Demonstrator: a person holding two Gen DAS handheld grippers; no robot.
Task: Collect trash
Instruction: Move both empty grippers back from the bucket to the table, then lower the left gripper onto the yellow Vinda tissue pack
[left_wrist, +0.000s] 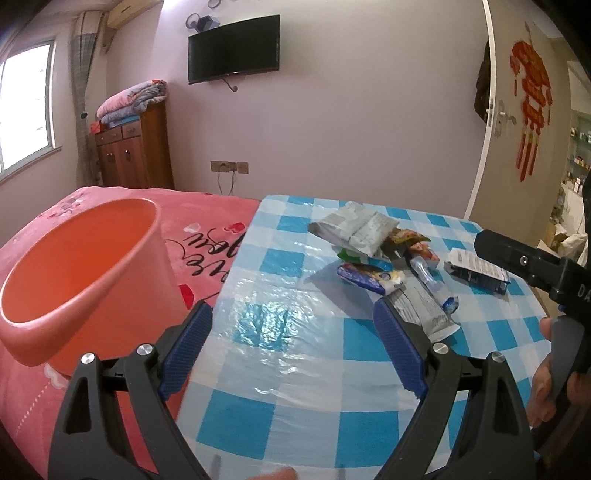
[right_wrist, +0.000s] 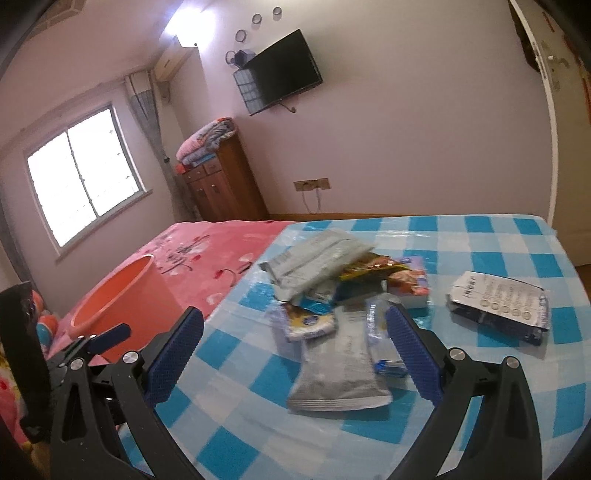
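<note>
At the left of the frame sits the orange bin (left_wrist: 85, 273) on the pink bedspread (left_wrist: 207, 236). My left tongs (left_wrist: 293, 325) tilt down, spread and empty, over the checked tablecloth (left_wrist: 295, 369). Right of centre lies the wrapper pile (right_wrist: 332, 306); my right tongs (right_wrist: 295, 332) gape around it, touching nothing.

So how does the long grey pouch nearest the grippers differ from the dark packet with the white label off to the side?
The grey pouch is long, plain and pale; the dark packet is shorter and dark blue, with a printed white label. The grey pouch touches the wrapper pile, its far end partly under other wrappers; the dark packet lies alone, apart from them. Both lie flat on the blue checked tablecloth, ungripped.
</note>
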